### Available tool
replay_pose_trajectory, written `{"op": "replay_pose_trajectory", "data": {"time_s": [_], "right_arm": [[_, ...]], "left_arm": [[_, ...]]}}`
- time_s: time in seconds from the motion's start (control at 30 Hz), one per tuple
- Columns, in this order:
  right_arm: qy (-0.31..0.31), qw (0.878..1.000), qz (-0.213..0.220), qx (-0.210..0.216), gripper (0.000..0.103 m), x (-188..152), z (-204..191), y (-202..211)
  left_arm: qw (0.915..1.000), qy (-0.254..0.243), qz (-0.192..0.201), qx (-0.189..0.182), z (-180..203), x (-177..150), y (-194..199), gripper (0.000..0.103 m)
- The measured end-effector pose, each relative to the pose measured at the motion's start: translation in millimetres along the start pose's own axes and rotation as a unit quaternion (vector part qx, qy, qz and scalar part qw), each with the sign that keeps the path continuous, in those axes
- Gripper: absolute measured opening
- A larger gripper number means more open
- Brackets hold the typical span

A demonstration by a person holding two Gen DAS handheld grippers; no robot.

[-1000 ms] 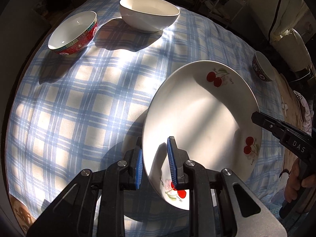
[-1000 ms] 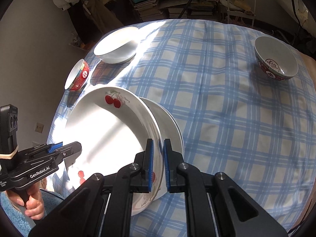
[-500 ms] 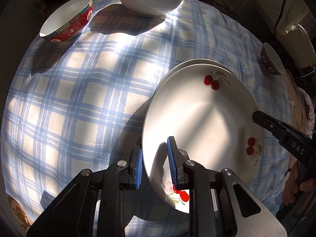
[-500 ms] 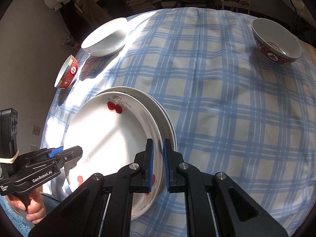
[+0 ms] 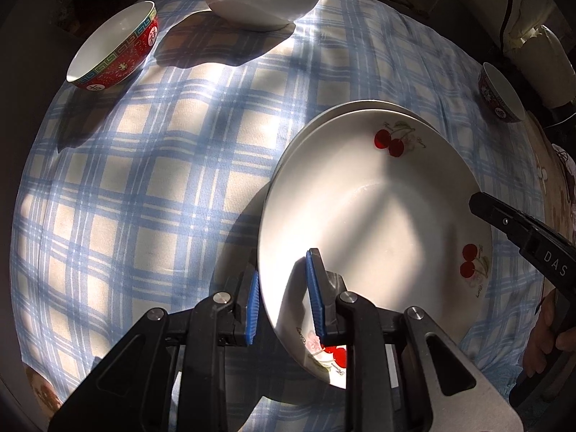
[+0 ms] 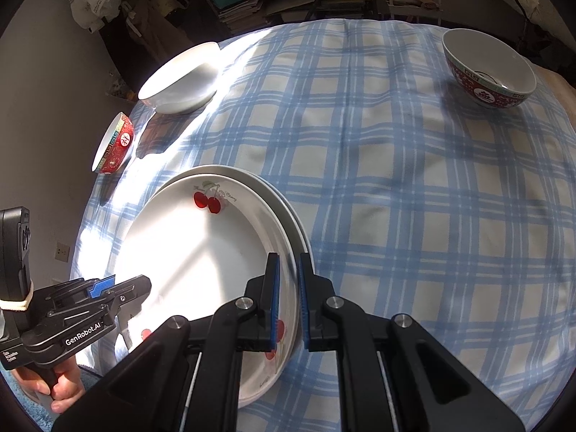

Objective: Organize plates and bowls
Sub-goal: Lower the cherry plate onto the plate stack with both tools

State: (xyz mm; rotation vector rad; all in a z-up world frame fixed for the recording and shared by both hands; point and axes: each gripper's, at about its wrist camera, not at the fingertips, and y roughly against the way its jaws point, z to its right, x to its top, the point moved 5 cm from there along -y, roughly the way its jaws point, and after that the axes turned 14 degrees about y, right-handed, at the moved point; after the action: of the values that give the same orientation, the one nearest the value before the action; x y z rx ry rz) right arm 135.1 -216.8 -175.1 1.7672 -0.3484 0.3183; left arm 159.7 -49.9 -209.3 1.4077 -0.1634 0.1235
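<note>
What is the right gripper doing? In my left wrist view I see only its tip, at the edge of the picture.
Observer: The right gripper is shut on the near rim of the cherry plate.
Operator: The red bowl far on the right, is something inside? I see it almost edge-on.
Observer: No. The red patterned bowl stands upright with nothing in it.
Operator: On the right gripper's side, does the plate below show?
Observer: Yes. The plain plate lies under the cherry plate, and its rim shows just outside the cherry plate's rim there.
</note>
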Motion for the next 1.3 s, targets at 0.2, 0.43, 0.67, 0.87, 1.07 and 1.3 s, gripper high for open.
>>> {"op": "replay_pose_trajectory", "data": {"time_s": [0.2,0.43,0.67,0.87,1.07,1.3], "right_arm": [[0.002,1.0,0.005,-0.013,0.011,-1.6,-2.1,1.3],[0.018,0.999,0.003,-0.031,0.012,0.9,-4.1,-0.3],[0.011,0.999,-0.002,-0.033,0.014,2.4,1.7,-4.8],[0.008,0.999,-0.005,-0.033,0.014,2.5,3.0,-5.7],[0.007,0.999,-0.011,-0.032,0.014,2.4,3.2,-7.2],[0.009,0.999,0.001,-0.034,0.014,6.4,1.9,2.1]], "left_arm": [[1.0,-0.001,0.001,0.002,-0.5,1.8,0.2,0.024],[1.0,-0.005,0.003,0.004,-1.1,1.2,0.1,0.023],[0.9999,-0.012,0.005,0.004,-0.7,0.5,2.1,0.023],[0.9998,-0.01,0.007,0.013,-2.4,0.5,0.7,0.024],[0.9999,-0.004,0.006,0.008,-4.7,2.4,3.2,0.023],[0.9998,0.002,0.018,0.0,-8.9,2.3,18.5,0.024]]}}
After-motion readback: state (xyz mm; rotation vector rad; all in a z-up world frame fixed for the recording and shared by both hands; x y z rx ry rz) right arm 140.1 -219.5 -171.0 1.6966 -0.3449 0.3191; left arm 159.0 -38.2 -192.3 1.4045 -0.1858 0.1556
